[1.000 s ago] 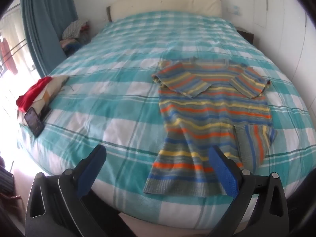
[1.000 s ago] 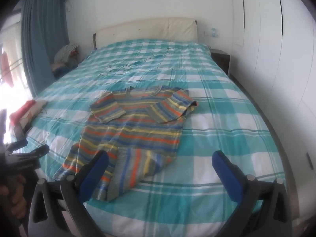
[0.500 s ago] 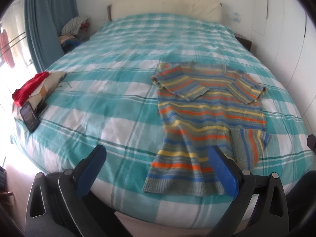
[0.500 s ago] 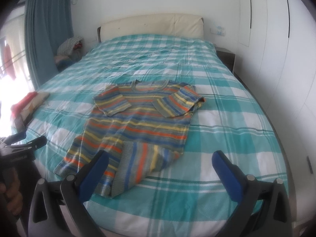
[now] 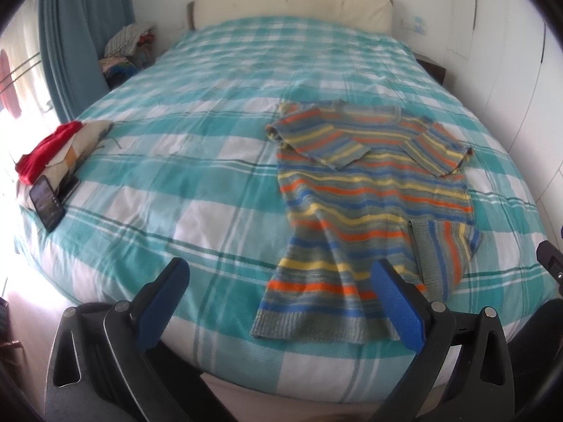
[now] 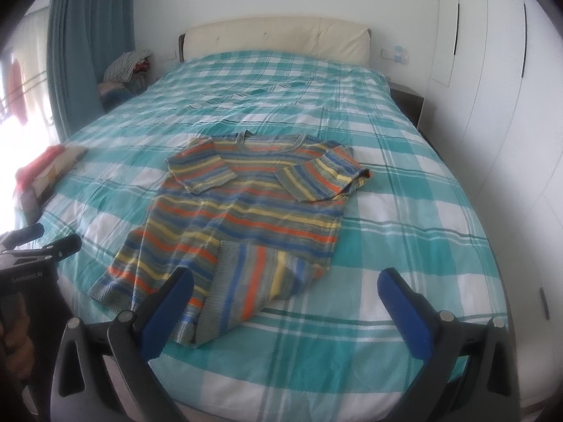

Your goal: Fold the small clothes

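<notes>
A striped knit sweater (image 5: 366, 207) in orange, yellow, blue and grey lies flat on the teal checked bed (image 5: 197, 161). Both sleeves are folded in over the chest and its lower right corner is turned over. It also shows in the right wrist view (image 6: 246, 218). My left gripper (image 5: 278, 277) is open and empty, held above the bed's near edge by the sweater's hem. My right gripper (image 6: 286, 281) is open and empty, above the near edge just right of the folded corner. The left gripper also shows at the left edge of the right wrist view (image 6: 38, 242).
A pile of red and beige clothes (image 5: 52, 147) and a dark phone (image 5: 45, 204) sit at the bed's left edge. A heap of clothes (image 5: 126, 45) stands by the blue curtain (image 5: 74, 35). White wardrobes (image 6: 499, 70) line the right side, with a nightstand (image 6: 408, 102).
Both grippers have moved a little closer to the bed and risen slightly, so the sweater looks nearer. The sweater has not moved. Both stay open.
</notes>
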A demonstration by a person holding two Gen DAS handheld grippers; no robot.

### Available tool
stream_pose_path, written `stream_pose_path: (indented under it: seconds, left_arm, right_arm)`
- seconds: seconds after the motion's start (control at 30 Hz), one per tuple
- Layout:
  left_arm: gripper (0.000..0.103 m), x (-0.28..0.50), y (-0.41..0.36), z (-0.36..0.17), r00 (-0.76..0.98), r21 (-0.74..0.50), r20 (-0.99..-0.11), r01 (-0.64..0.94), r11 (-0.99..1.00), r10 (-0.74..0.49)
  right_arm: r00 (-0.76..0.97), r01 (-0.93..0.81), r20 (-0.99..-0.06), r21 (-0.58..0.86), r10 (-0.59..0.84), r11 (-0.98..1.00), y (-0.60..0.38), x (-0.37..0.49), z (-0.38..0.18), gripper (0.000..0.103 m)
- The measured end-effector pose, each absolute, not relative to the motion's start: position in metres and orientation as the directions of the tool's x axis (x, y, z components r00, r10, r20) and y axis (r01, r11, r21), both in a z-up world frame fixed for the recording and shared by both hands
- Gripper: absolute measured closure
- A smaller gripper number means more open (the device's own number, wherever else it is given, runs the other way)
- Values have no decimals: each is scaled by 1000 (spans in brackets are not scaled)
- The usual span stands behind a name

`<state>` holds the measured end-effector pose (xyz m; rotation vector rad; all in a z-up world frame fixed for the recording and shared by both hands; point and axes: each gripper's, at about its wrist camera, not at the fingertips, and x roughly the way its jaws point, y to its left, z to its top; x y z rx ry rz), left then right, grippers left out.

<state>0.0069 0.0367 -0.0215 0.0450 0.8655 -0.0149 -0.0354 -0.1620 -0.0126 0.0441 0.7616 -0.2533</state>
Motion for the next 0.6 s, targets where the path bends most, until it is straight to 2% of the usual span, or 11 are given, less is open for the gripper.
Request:
stream_pose_path:
  seconds: [0.6]
  left_arm:
    - [0,9,59,-29,641,25,-767,-11,1000,26]
  right_arm:
    - [671,278,-701,-63,-240,959,-162,-36,-19,0]
